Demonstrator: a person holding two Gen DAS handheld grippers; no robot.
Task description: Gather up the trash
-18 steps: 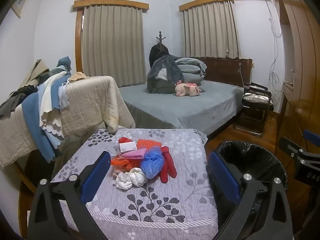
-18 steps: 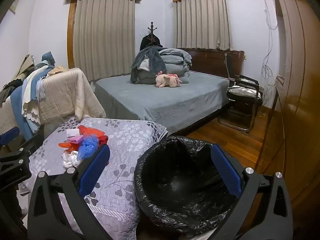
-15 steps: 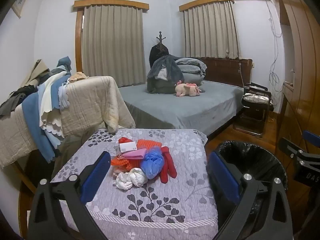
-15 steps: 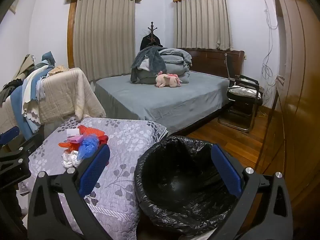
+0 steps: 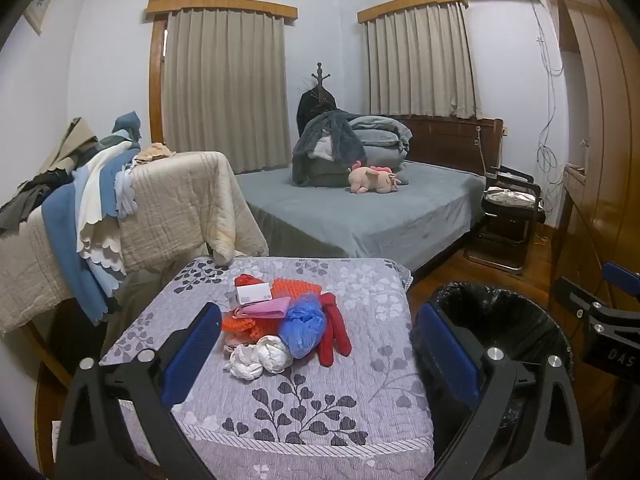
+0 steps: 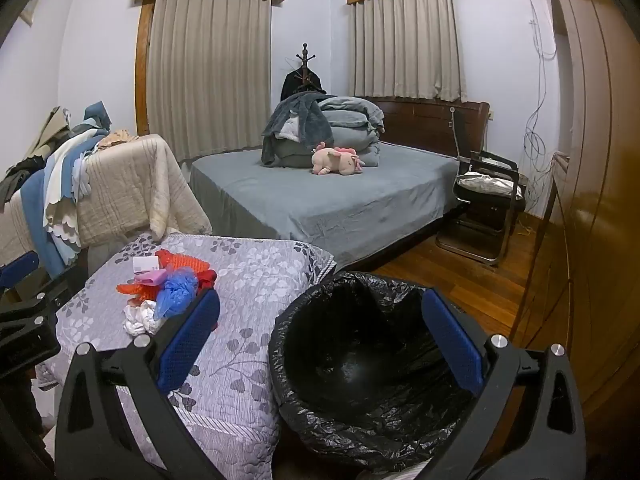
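You have not started the collecting yet: the trash pile (image 5: 286, 322) lies whole on the quilted counter (image 5: 340, 412), about in the middle and a little toward its far edge, and the black-lined trash bin (image 6: 360, 364) standing just beside the counter's right edge looks empty inside. Your left gripper (image 5: 316, 354) hovers over the near edge of the counter with its jaws spread wide and nothing between them; your right gripper (image 6: 320, 350) hangs above the bin, its jaws released and empty too. So every piece is left to do, I judge. The pile is a loose heap: two white crumpled paper balls (image 5: 260, 356) at the near side, a blue crumpled plastic bag (image 5: 302, 324), orange netting (image 5: 240, 322), a red glove-like piece (image 5: 332, 332), a pink flat thing and a small white box (image 5: 252, 292) on top at the far side. The pieces touch and overlap, so I think they will come away one or two at a time.
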